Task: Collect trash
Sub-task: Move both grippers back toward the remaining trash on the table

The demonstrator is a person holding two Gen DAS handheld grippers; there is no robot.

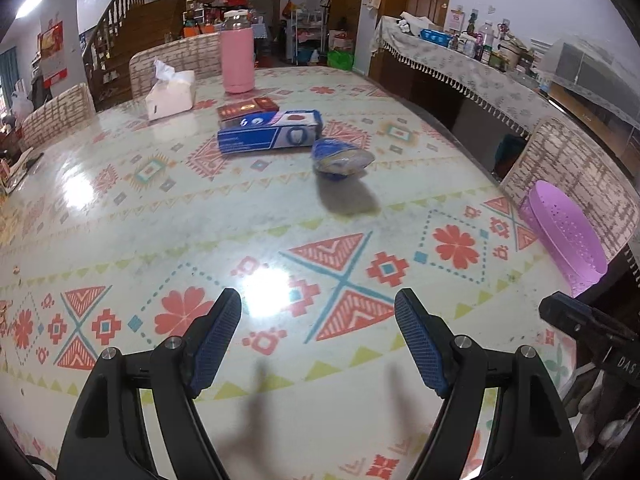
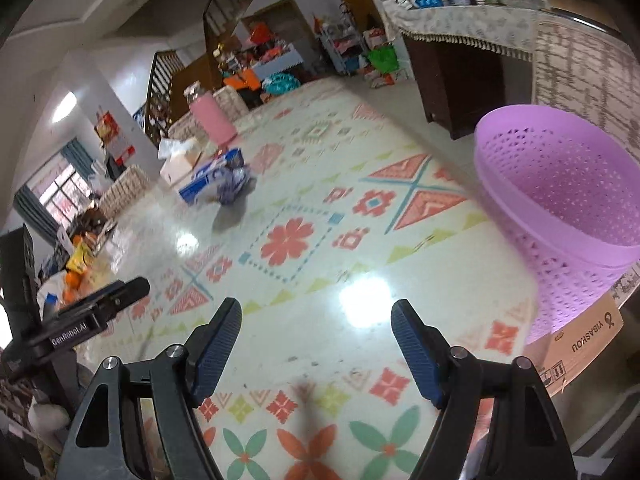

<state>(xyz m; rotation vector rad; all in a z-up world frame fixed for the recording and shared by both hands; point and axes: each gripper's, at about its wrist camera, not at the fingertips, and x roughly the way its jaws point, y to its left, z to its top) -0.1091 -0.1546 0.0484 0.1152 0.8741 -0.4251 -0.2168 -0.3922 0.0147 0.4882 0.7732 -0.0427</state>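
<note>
A crumpled blue wrapper (image 1: pixel 340 158) lies mid-table beside a blue toothpaste box (image 1: pixel 268 136), with a red box (image 1: pixel 248 110) just behind. My left gripper (image 1: pixel 318 308) hovers open over the patterned tablecloth, well short of them, with nothing between its fingers. In the right wrist view the wrapper (image 2: pixel 234 184) and the blue box (image 2: pixel 210 178) lie far off at the left. My right gripper (image 2: pixel 316 316) is open and empty above the table's near edge. A purple perforated basket (image 2: pixel 560 184) stands to its right, and at the right table edge in the left wrist view (image 1: pixel 564 232).
A pink bottle (image 1: pixel 238 56) and a tissue pack (image 1: pixel 170 94) stand at the far side. Woven chairs (image 1: pixel 580 168) ring the table. The basket rests on a cardboard box (image 2: pixel 580 340). Clutter sits at the table's left end (image 2: pixel 80 264). A sideboard (image 1: pixel 460 60) runs along the right.
</note>
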